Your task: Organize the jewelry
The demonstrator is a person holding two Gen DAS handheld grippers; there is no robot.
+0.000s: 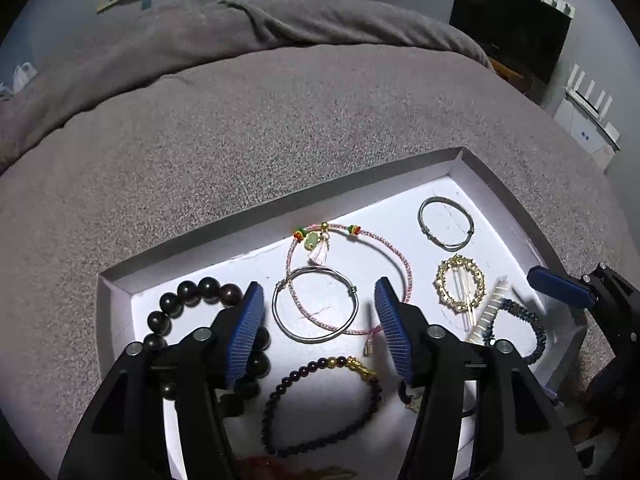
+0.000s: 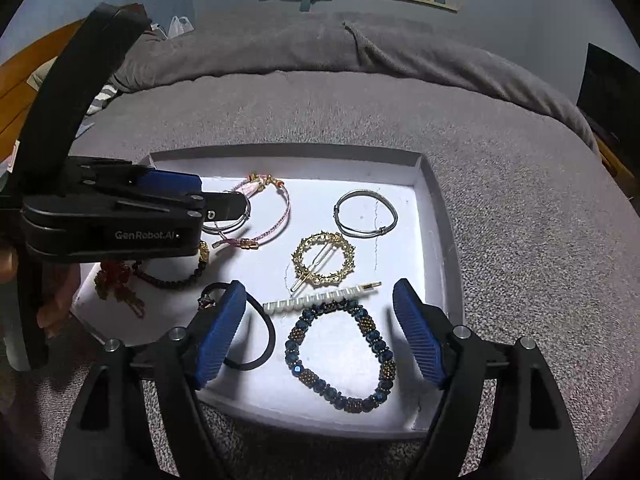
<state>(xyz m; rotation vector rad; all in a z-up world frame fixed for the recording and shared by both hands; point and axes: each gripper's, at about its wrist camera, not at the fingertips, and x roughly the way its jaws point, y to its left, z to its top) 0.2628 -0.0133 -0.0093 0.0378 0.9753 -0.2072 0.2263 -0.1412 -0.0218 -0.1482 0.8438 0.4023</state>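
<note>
Dim, grainy fisheye views; white tray [image 2: 436, 216] glares, edges vignetted.

A grey blanket [image 2: 500, 208], apparently covering a bed, carries a shallow white tray [image 2: 438, 216].

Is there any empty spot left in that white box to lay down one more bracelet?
Yes: the bare floor of the white tray along its far wall, between the pink cord bracelet and the thin grey bangle. The near half is crowded: gold round clip, pearl hair clip, blue beaded bracelet.
</note>
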